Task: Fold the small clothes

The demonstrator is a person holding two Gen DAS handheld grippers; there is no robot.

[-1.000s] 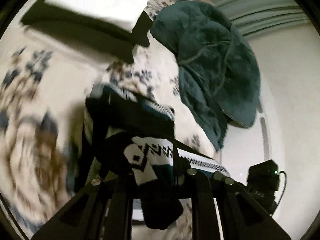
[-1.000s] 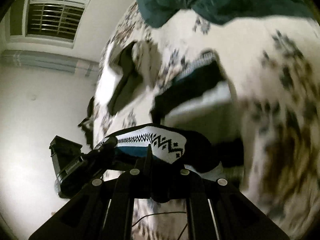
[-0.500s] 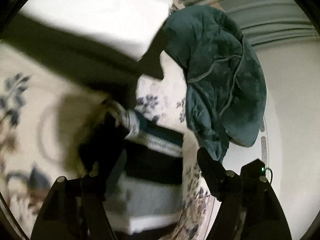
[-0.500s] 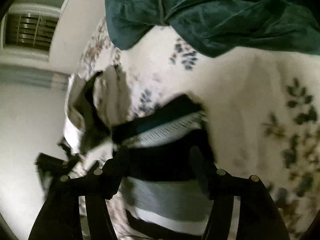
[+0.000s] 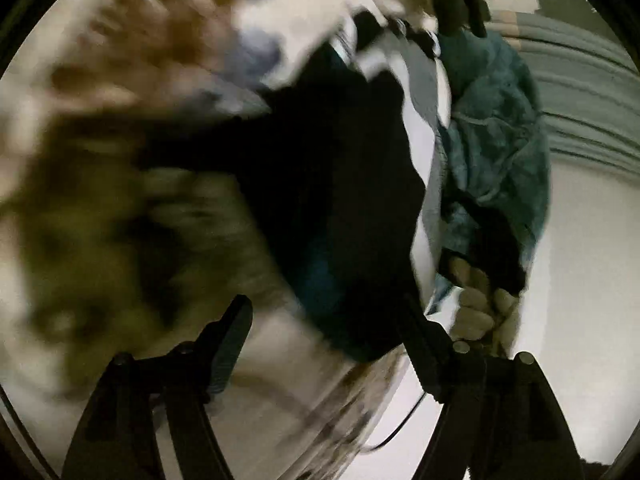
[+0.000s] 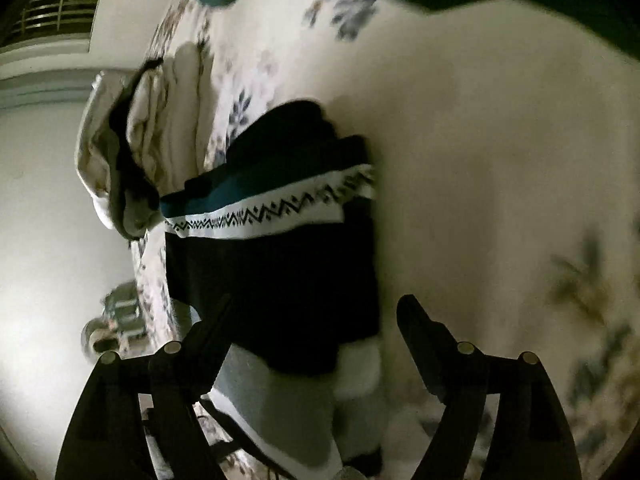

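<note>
I am holding both grippers spread over the patterned sweater (image 6: pixel 272 264), which is lying folded on the flowered bed (image 6: pixel 480 160). My right gripper (image 6: pixel 316 320), its jaws having just been opening, is pinching nothing; my left gripper (image 5: pixel 324 320) is likewise gaping, sweater beneath. A teal blanket (image 5: pixel 492 128) is lying beyond the sweater.

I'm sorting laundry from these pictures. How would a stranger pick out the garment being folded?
On the cream floral bedspread, look just ahead of the right tool. The dark knitted garment lies there, beside a cream and black clothes pile; only it bears a white zigzag-patterned band.
</note>
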